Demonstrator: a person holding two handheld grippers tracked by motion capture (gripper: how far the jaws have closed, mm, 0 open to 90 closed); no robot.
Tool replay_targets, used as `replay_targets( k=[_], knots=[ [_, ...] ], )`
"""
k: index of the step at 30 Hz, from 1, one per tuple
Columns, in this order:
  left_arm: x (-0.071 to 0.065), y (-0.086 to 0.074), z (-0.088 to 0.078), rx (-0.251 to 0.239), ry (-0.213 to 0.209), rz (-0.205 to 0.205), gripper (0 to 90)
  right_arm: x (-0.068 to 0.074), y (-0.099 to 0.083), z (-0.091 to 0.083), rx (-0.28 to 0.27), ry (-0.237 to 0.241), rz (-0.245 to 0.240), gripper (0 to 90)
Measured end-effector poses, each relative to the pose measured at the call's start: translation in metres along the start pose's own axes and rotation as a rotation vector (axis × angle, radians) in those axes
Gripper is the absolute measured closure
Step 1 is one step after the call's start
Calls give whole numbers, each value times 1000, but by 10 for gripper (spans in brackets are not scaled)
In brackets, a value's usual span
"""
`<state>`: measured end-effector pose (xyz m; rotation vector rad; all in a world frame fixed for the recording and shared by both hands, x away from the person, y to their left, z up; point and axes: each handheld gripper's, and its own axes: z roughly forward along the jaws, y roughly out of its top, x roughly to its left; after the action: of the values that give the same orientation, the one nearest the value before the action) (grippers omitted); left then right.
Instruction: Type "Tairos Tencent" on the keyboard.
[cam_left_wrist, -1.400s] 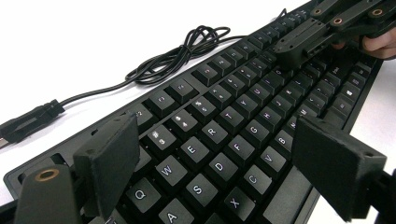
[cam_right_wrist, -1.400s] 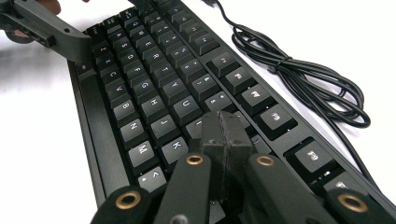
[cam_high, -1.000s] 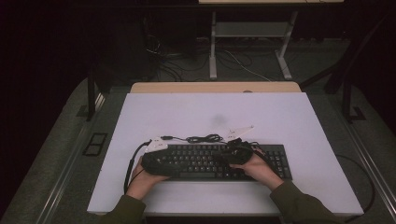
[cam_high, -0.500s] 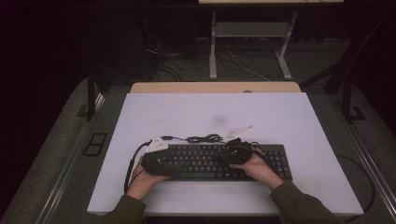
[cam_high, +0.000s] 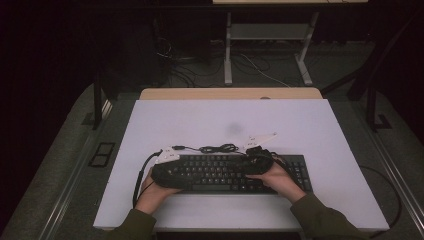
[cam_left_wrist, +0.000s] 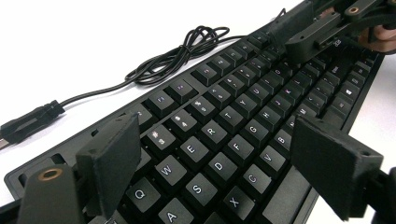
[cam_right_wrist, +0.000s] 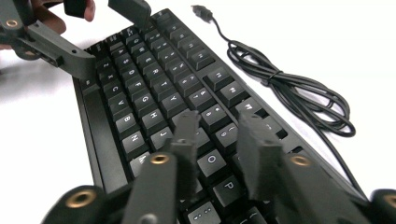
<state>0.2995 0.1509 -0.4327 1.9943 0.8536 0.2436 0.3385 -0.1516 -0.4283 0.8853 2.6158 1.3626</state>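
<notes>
Black QWERTY keyboard, white legends, on white table.
Left gripper spread wide at 9 o'clock; right gripper narrowly parted at 3.

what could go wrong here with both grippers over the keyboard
The left hand-held gripper hangs wide open over the keyboard; closing there would likely press or scrape keys rather than grip anything. The right hand-held gripper, jaws nearly together, sits low over the keys and could pop a cap. The coiled cable may snag if the keyboard moves.
</notes>
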Motion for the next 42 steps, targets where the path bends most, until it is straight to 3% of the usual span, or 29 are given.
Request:
replay_targets(
  k=[4, 14, 23, 33, 42],
  knots=[
    [0, 0, -1, -4, 0, 3, 201, -2, 0, -2, -15, -12, 5, 526],
    [1, -2, -6, 0, 1, 13, 336, -5, 0, -4, -44, -25, 6, 393],
    [1, -5, -9, 25, 19, 24, 511, -4, 2, -1, -50, -25, 0, 376],
    [3, -7, -15, 52, 13, 12, 880, -3, 4, 3, -48, -14, -4, 376],
    [4, -7, -12, 62, 11, 5, 893, -3, 4, 3, -46, -13, -4, 375]
  ],
)
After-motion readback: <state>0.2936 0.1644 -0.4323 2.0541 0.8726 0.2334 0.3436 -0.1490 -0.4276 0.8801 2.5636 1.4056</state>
